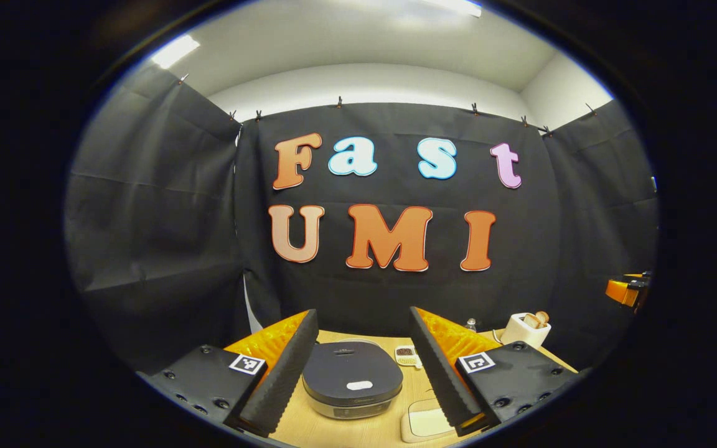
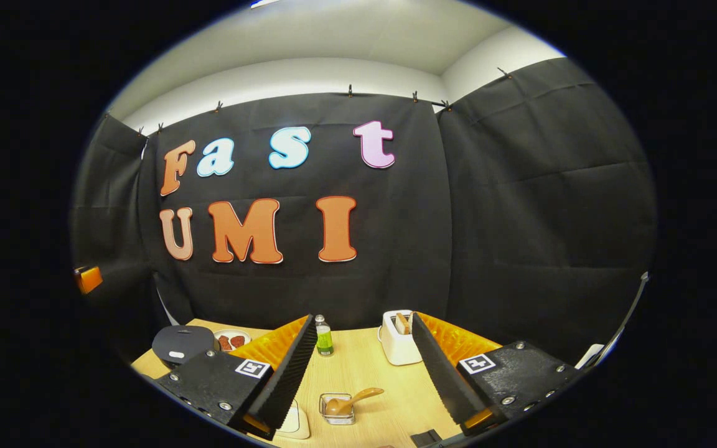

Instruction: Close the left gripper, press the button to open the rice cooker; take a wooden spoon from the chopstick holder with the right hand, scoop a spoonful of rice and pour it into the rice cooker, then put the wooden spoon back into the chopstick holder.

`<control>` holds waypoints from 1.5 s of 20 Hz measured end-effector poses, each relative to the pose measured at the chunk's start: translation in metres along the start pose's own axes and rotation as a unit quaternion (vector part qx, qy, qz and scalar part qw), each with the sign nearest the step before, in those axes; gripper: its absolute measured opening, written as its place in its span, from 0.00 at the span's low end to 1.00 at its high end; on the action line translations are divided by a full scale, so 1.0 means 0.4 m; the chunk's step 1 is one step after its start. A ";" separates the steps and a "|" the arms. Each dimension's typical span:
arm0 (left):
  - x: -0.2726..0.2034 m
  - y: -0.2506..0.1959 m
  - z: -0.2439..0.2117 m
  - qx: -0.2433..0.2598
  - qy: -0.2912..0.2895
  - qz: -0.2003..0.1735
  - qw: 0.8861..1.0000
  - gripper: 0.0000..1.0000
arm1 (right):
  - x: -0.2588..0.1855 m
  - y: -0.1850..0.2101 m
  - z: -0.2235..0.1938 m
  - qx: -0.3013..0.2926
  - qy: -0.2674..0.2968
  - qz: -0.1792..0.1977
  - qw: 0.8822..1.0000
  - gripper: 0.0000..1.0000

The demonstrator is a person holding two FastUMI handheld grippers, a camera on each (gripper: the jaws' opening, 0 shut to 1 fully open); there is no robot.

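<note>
Left gripper point(image 1: 361, 367) held above the wooden table point(image 1: 389, 429), fingers spread wide apart, nothing between them. Framed in the gap between the fingers: rice cooker point(image 1: 352, 378), dark lid down, pale oblong button point(image 1: 359, 386) on the near part of the lid, untouched. Behind the cooker, toward the wall: small white dish point(image 1: 406, 355) holding dark contents. Near the lower edge, right of the cooker: pale flat tray point(image 1: 426, 424), partly hidden by the right-hand finger. Farther right at the table's back: white toaster point(image 1: 524, 330) with bread slices standing in its slots; small bottle point(image 1: 470, 324) just beside it, toward the cooker. At the far right edge, an orange piece of the other gripper, too small for jaw state to be read there. Right gripper point(image 2: 365, 373) likewise raised over the table, fingers parted widely and empty. Between the fingers, low in the right gripper view: small clear square container point(image 2: 337, 409) with wooden spoon point(image 2: 349, 401) lying in it, bowl down in the container, handle angled up and to the right over the rim; contents of the container not discernible. Farther back: green bottle point(image 2: 324, 338) just beside the left-hand finger, toaster left of the right-hand finger. At far left of the right gripper view: rice cooker, lid shut, with a plate of reddish pieces point(image 2: 232, 341) next to it. Chopstick holder not identifiable with certainty.
</note>
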State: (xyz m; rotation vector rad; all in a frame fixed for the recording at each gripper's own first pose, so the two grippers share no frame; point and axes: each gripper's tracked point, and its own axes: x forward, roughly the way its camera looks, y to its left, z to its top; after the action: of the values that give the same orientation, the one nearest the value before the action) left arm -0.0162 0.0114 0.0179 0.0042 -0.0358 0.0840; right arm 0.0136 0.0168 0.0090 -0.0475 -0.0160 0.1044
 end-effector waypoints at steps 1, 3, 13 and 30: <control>0.001 -0.001 -0.004 0.000 0.002 -0.001 1.000 0.98 | 0.002 0.003 -0.003 0.000 0.001 0.001 1.000 1.00; 0.001 0.002 -0.009 0.002 0.008 -0.002 1.000 1.00 | 0.004 0.006 -0.008 -0.003 0.003 0.003 1.000 1.00; 0.007 0.005 0.005 0.012 0.000 0.002 1.000 0.19 | 0.013 -0.008 -0.013 0.000 0.005 -0.004 1.000 0.95; 0.231 -0.043 -0.353 -0.007 0.155 -0.042 0.987 0.04 | 0.005 -0.029 -0.060 -0.004 0.027 -0.011 1.000 1.00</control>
State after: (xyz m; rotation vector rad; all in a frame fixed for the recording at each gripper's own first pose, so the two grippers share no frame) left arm 0.0825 0.0029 -0.1197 -0.0223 0.2756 -0.0009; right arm 0.0174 0.0044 -0.0146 -0.0589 0.0379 0.0809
